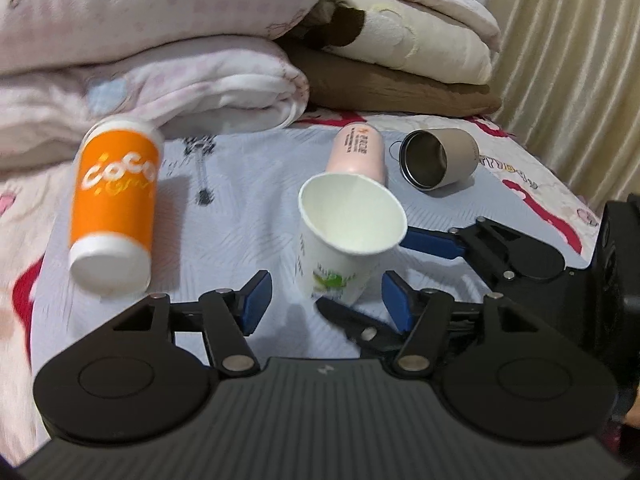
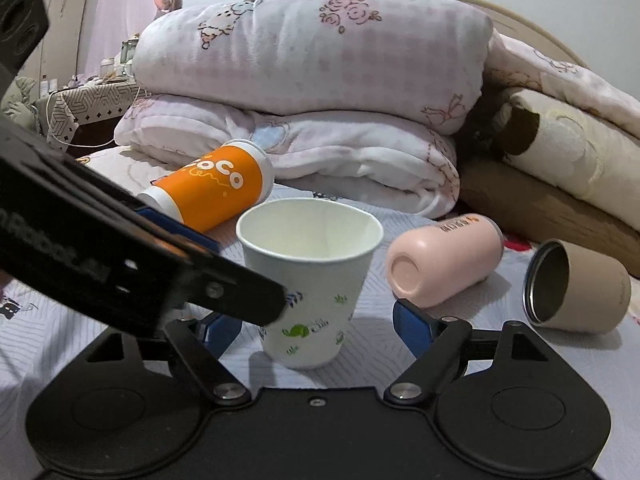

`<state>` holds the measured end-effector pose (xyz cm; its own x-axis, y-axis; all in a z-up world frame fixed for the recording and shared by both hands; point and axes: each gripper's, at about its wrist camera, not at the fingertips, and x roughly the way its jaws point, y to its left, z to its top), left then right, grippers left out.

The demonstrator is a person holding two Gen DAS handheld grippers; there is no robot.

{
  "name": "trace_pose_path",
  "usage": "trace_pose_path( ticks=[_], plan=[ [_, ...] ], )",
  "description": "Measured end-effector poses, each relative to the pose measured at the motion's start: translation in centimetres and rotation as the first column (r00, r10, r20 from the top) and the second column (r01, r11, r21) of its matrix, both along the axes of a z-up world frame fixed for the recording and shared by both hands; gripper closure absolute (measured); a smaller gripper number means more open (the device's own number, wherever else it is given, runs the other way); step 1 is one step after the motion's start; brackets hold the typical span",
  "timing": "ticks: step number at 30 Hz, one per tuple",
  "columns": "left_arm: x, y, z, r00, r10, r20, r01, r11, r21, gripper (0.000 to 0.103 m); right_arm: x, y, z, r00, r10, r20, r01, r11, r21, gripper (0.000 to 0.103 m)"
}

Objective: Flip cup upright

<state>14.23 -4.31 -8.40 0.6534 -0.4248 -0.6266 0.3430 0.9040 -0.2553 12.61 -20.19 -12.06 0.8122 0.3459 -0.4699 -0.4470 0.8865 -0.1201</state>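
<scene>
A white paper cup [image 1: 344,232] with green prints stands mouth up on the bed sheet, slightly tilted; it also shows in the right wrist view [image 2: 312,280]. My left gripper [image 1: 326,300] is open, its blue pads on either side of the cup's base, apart from it. My right gripper [image 2: 316,328] is open around the cup, and shows from the side in the left wrist view [image 1: 404,264]. An orange cup [image 1: 116,208] lies on its side at the left. A pink cup [image 1: 358,152] and a beige steel-lined cup [image 1: 440,160] lie on their sides behind.
Folded pink and white quilts [image 2: 312,100] and brown and cream blankets [image 1: 404,64] are stacked at the back of the bed. A curtain [image 1: 572,60] hangs at the right. The left gripper's body [image 2: 120,256] crosses the right wrist view at the left.
</scene>
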Motion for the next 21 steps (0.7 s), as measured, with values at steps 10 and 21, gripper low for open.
trace_pose_path(
  ticks=[10, 21],
  plan=[
    [-3.3, 2.3, 2.3, 0.992, 0.116, -0.048, -0.116, 0.993, 0.015, 0.037, -3.4, -1.5, 0.6, 0.985, -0.118, -0.129, 0.133, 0.984, 0.118, 0.017],
    [-7.7, 3.1, 7.9, 0.972, 0.225, -0.068, -0.218, 0.972, 0.09, 0.038, -8.0, -3.4, 7.3, 0.98, -0.165, -0.111, 0.178, 0.976, 0.123, 0.017]
  ],
)
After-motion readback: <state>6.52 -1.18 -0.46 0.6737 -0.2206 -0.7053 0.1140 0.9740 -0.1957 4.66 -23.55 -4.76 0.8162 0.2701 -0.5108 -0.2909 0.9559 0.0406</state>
